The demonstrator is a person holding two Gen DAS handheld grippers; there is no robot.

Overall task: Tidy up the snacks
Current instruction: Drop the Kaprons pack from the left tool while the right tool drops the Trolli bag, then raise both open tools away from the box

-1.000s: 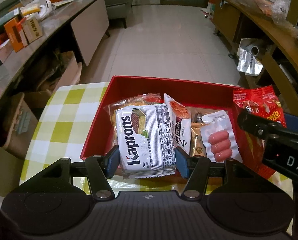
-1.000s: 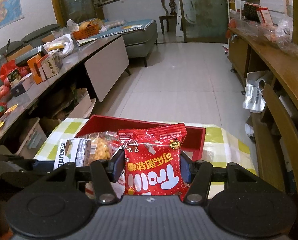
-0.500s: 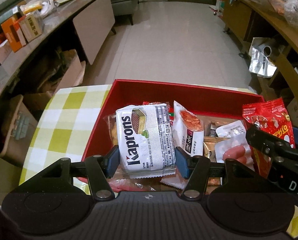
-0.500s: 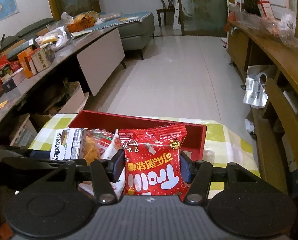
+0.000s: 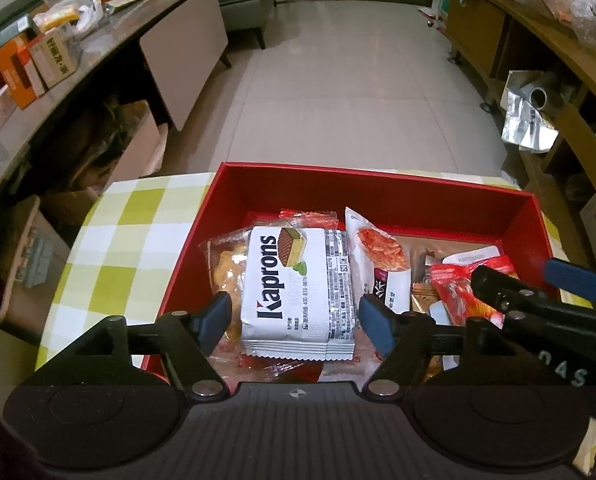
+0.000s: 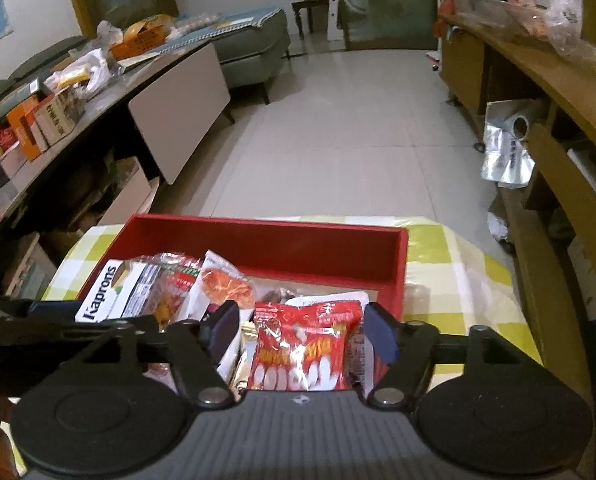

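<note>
A red box (image 5: 378,192) sits on the yellow-checked table and holds several snack packs. My left gripper (image 5: 296,320) is open over the box's left part. A white Kaprons wafer pack (image 5: 294,284) lies between its blue pads, free of both. My right gripper (image 6: 302,330) is open over the box's right part. A red candy bag (image 6: 302,348) lies between its fingers, resting on other snacks. The red box (image 6: 266,240) and the Kaprons pack (image 6: 110,292) also show in the right wrist view. The red bag (image 5: 458,292) shows in the left wrist view.
The checked table (image 5: 130,240) drops off to a tiled floor ahead. A cluttered long counter (image 5: 58,64) runs along the left. Wooden shelving (image 5: 558,80) runs along the right. Cardboard boxes (image 5: 26,248) stand below the table's left edge.
Both grippers moved forward over the red box and opened. The Kaprons pack and the red candy bag were let go and now lie in the box.
</note>
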